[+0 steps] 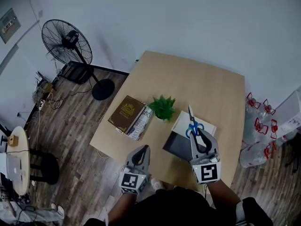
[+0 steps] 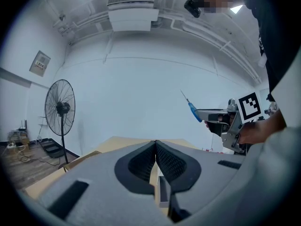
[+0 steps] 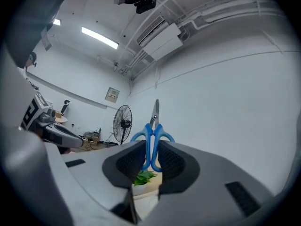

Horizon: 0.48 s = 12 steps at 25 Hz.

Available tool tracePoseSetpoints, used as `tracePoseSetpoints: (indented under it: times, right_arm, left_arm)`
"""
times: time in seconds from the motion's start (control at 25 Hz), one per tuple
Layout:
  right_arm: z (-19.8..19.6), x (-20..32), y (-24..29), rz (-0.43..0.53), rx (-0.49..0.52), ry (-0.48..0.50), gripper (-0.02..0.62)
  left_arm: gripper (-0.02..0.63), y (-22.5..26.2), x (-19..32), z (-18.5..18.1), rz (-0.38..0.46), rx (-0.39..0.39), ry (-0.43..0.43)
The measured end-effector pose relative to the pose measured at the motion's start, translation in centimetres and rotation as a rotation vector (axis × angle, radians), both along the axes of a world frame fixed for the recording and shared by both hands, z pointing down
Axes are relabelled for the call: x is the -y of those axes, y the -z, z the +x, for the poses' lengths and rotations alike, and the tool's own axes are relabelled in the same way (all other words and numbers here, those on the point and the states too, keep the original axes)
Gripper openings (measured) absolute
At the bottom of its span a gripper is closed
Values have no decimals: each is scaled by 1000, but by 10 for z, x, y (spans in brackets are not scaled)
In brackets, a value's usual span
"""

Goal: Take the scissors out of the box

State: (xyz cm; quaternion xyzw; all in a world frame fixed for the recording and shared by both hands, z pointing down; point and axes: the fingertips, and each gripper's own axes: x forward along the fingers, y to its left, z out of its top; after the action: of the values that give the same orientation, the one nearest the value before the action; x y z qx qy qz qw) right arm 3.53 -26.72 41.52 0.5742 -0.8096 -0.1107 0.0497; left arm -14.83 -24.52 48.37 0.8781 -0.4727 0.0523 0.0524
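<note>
The scissors [image 3: 153, 135] are clear of the box [image 1: 178, 145], held in the air above it with their blue handles pinched between the right gripper's [image 1: 196, 134] jaws. The lift-out looks done, so the next move probably calls for laying them on the bare surface [image 1: 207, 88] and letting go. The left gripper's [image 1: 142, 149] jaws are pressed together, empty.

Wooden table [image 1: 197, 79] bears a brown book [image 1: 126, 113] (atop another), a plant [image 1: 162, 107] — and a box [image 1: 180, 145].

Head view faces steeply down; 2 gripper views level, sharing fan [image 2: 59, 109]
</note>
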Motion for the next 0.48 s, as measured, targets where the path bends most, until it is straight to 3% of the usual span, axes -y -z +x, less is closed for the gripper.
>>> tracePoseSetpoints:
  times: [0.48]
  right_arm:
    - [-2,-4,2,13,-14,9,77]
  left_arm:
    - [4,2,-5,5,-8,0,-12]
